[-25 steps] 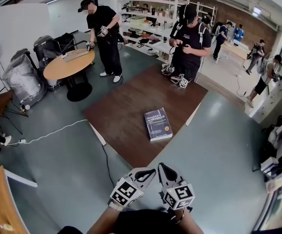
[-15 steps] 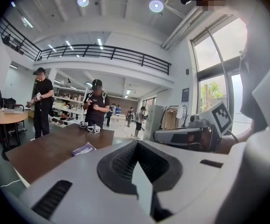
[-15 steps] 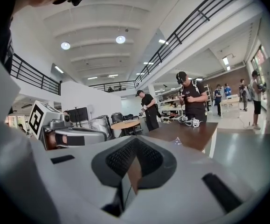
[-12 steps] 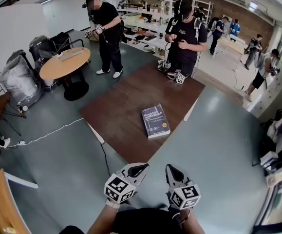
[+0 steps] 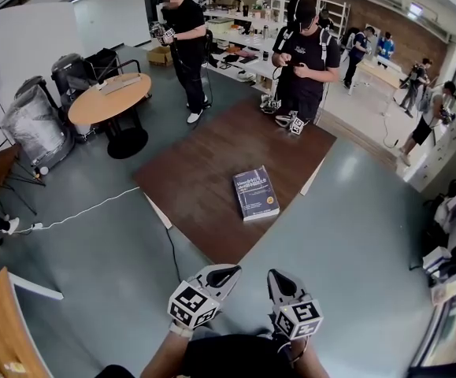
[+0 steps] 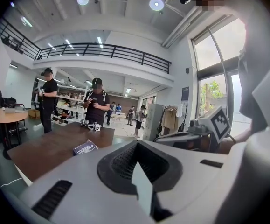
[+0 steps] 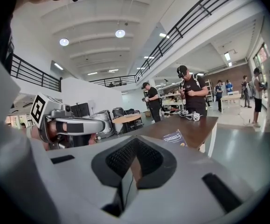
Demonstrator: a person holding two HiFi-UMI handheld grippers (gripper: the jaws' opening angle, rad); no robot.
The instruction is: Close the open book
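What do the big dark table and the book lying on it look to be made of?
Table: looks like dark brown wood or wood-look laminate with a matte finish; faint plank lines run along its top. Book: paper with a dark blue printed cover, probably card; it lies closed and flat, and a pale page edge shows along its near side.

The head camera is looking steeply down from above onto the grey floor [image 5: 354, 235] and the brown table [image 5: 204, 172]. It is sitting well back from the table, with the left gripper [image 5: 231, 272] and right gripper [image 5: 274, 276] showing at its bottom edge. Each gripper camera is riding low and looking almost level along its own jaws toward that table. All three are taking in the blue book [image 5: 256, 194] and the person in black [image 5: 306, 53] at the table's far end. Each gripper camera is also catching the other gripper at its side.
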